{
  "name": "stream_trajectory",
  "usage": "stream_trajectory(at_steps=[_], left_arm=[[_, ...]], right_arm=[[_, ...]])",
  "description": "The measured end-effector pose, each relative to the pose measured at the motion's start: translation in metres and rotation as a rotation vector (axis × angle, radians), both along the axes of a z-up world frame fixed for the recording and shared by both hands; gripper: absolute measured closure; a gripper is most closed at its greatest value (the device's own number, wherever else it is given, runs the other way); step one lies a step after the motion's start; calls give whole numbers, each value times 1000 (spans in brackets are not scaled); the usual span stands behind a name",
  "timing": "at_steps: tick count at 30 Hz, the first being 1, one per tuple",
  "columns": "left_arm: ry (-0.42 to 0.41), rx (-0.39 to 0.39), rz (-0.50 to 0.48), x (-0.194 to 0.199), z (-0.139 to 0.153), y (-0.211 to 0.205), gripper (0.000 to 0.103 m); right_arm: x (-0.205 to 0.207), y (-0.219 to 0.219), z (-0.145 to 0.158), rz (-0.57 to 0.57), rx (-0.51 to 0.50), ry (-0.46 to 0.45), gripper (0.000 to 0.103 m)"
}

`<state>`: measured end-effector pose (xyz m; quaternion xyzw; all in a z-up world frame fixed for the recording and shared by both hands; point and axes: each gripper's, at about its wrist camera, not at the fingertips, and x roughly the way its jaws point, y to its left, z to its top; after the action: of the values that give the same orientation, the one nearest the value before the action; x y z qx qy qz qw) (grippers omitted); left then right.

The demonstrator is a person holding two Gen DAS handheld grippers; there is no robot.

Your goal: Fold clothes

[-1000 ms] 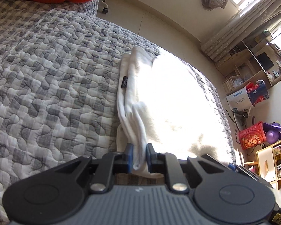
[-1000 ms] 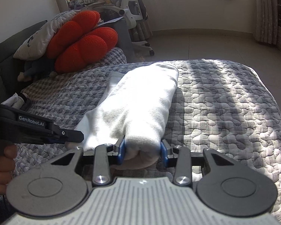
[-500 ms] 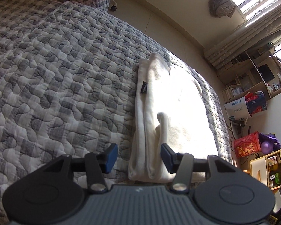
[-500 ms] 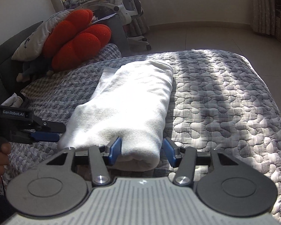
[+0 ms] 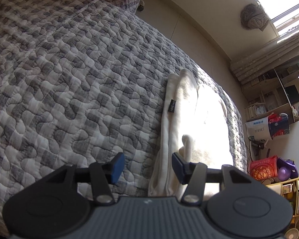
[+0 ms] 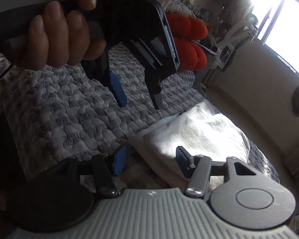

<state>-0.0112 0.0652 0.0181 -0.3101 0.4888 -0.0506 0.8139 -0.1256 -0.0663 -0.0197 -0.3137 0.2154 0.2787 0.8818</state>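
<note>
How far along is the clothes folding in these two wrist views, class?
Done: the white fleecy garment lies folded in a narrow stack on the grey checked quilted bedspread. In hand: nothing; the left gripper and right gripper both stand open, pads clear of the cloth. Left: possibly one more fold or moving the stack; no other unfolded clothing shows in either view.

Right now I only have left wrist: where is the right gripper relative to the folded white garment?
Observer: The right gripper is open at the near end of the folded white garment, with its pads clear of the cloth.
Operator: Can you see my left gripper from there?
Observer: Yes. The left gripper hangs above the grey quilt, open and gripping nothing.
Operator: What's on its handle?
Observer: A hand, fingers wrapped round it.
</note>
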Motion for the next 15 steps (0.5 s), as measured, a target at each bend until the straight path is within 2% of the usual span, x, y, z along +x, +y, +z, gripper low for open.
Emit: stream_trajectory(at_steps=[3, 5, 7, 9, 13, 15], left_arm=[[1, -3, -3, 0, 1, 2, 48], [1, -6, -3, 1, 1, 5, 48], [1, -10, -1, 0, 1, 9, 47], [-1, -13, -1, -1, 2, 12, 47], [-4, -27, -17, -2, 0, 10, 44], [-8, -48, -39, -2, -1, 4, 41]], right_arm=[[1, 19, -10, 5, -79, -64, 45], [7, 24, -14, -20, -106, -72, 46], [14, 25, -15, -44, -106, -61, 57], [21, 18, -6, -83, -34, -34, 78], [31, -5, 20, -164, 164, 10, 85], [32, -16, 29, -183, 213, 13, 85]])
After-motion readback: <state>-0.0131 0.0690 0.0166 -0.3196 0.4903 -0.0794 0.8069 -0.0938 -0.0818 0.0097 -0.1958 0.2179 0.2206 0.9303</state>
